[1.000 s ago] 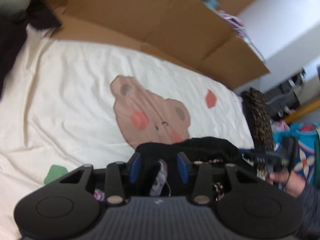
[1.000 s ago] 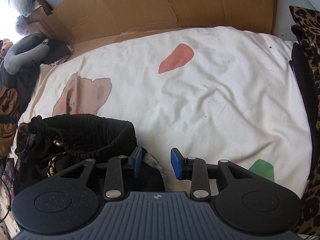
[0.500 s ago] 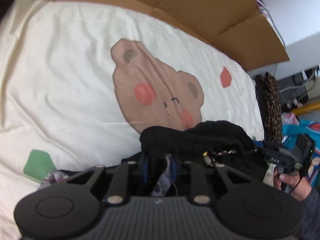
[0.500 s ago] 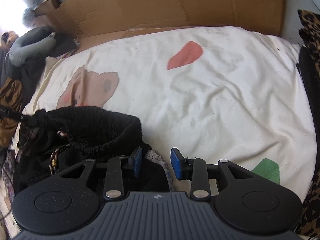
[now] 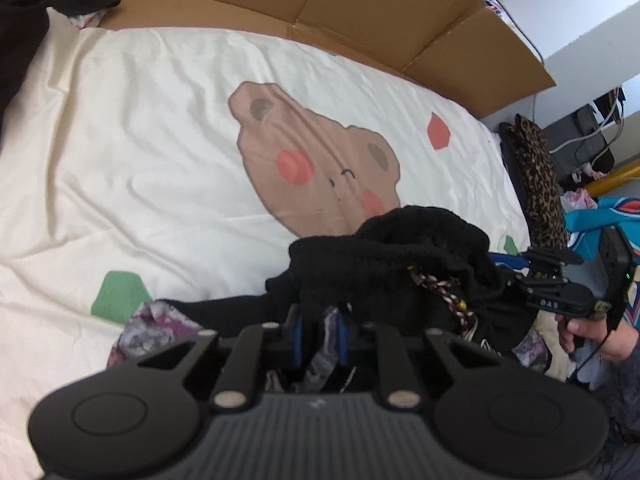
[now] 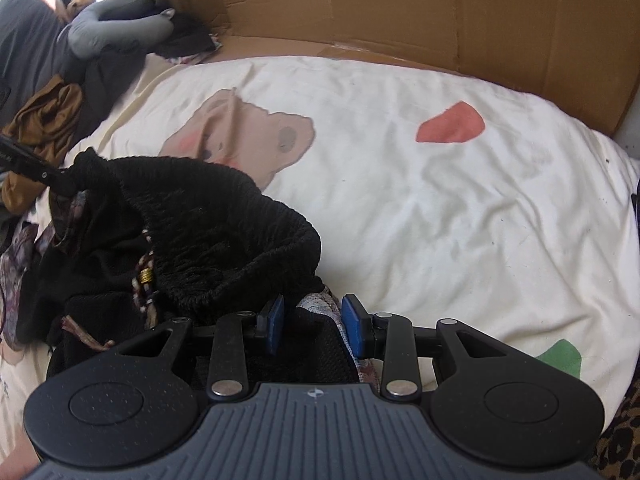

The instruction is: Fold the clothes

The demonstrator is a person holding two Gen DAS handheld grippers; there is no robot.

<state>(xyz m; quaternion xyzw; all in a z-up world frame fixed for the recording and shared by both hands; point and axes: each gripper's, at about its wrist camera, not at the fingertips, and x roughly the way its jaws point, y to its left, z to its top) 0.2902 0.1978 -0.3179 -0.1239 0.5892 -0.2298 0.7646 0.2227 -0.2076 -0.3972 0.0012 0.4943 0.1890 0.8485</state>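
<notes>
Left claw (image 5: 318, 330) has just been closing and now pinches the garment's (image 5: 400, 264) floral lining edge. Right claw (image 6: 313, 330) is part-closed on a thick bunch of the same black fabric at the other side, so the two ends are held for spreading. Garment is crumpled at the near edge of the bed (image 6: 440, 200), partly lifted, braided cord (image 6: 145, 280) dangling. Bear print (image 5: 316, 168) just beyond it; cardboard (image 6: 400, 8) lines the far side.

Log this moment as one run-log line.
stage: gripping garment edges | left gripper: just closed on black garment | right gripper: shut on same garment | surface: bear-print sheet
</notes>
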